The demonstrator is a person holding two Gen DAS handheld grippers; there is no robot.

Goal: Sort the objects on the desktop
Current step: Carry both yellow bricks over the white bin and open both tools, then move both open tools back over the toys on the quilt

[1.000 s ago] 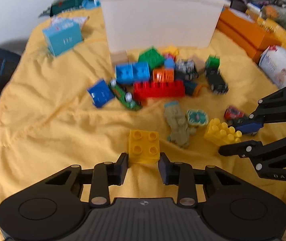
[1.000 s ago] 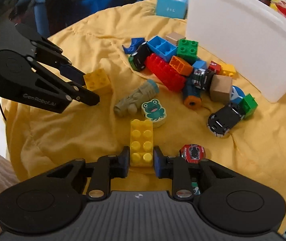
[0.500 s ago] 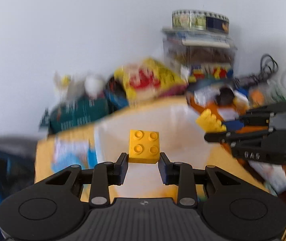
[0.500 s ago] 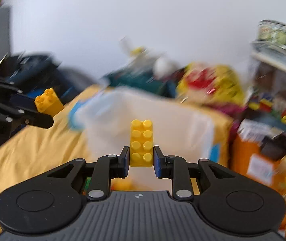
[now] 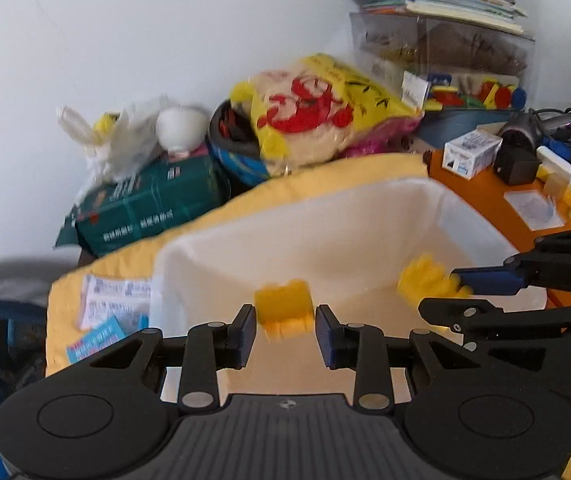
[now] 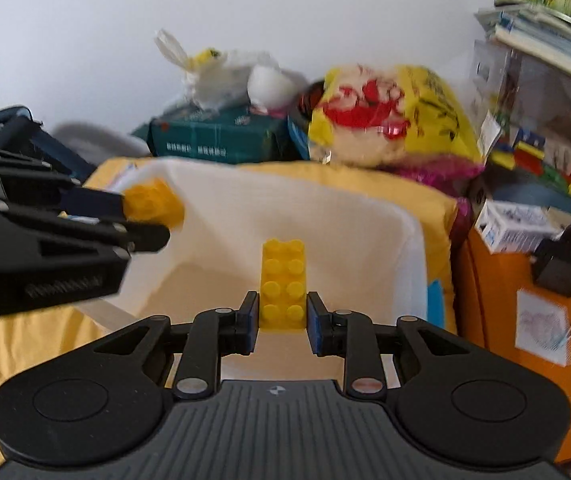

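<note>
Presently, both claws being held over white bin point(image 5: 365, 216). Left claw point(image 5: 285, 330) apart, square yellow brick point(image 5: 283, 312) blurred between pads. Right claw point(image 6: 282, 322) opening, long yellow brick point(image 6: 283, 284) between pads.

The left gripper point(image 5: 284, 334) hangs over the white bin point(image 5: 213, 252), a blurred yellow square brick point(image 5: 283, 312) between its pads, small gaps showing on both sides (so it looks loose). To the right, the right gripper point(image 5: 443, 292) reaches over the same bin, its jaws opening around a blurred yellow long brick point(image 5: 423, 282). The bin sits on a yellow cloth point(image 5: 309, 178).
</note>
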